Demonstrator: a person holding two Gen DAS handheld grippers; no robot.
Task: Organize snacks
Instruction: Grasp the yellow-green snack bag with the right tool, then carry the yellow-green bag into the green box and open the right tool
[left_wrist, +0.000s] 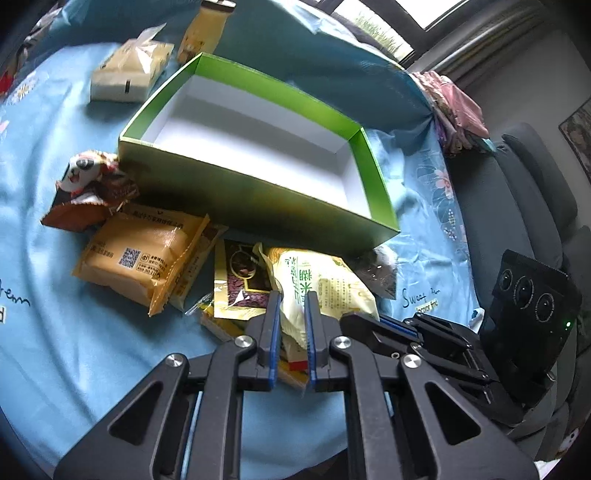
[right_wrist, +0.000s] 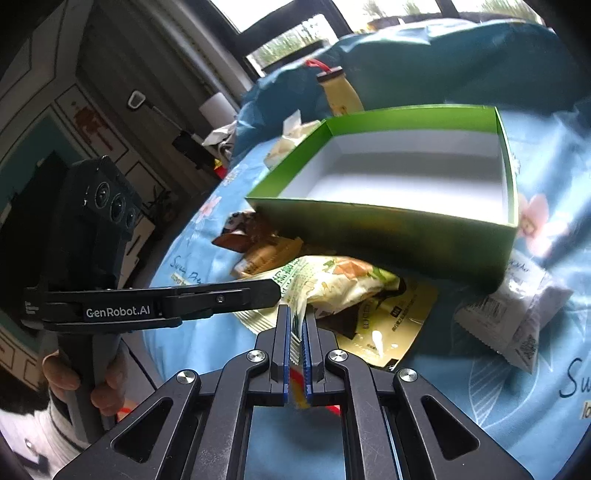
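The left claw (left_wrist: 291, 295) pinched 1 end of the pale yellow-green plastic snack packet (left_wrist: 325, 288), just in front of the empty green cardboard box (left_wrist: 258, 199). The right claw (right_wrist: 296, 310) clamped the packet's crimped opposite edge above the light-blue floral cloth (right_wrist: 480, 387).

hidden: dark packet (right_wrist: 369, 314) under cream bag (right_wrist: 332, 280) (mostly) | bottle (left_wrist: 201, 33) top cut off

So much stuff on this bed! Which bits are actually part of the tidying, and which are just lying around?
Part of the job:
- empty green box
- pale yellow-green snack bag, gripped by both the left tongs and right tongs
- orange packet
- brown panda packet
- white packet

Just lying about:
- folded clothes
- blue bedsheet
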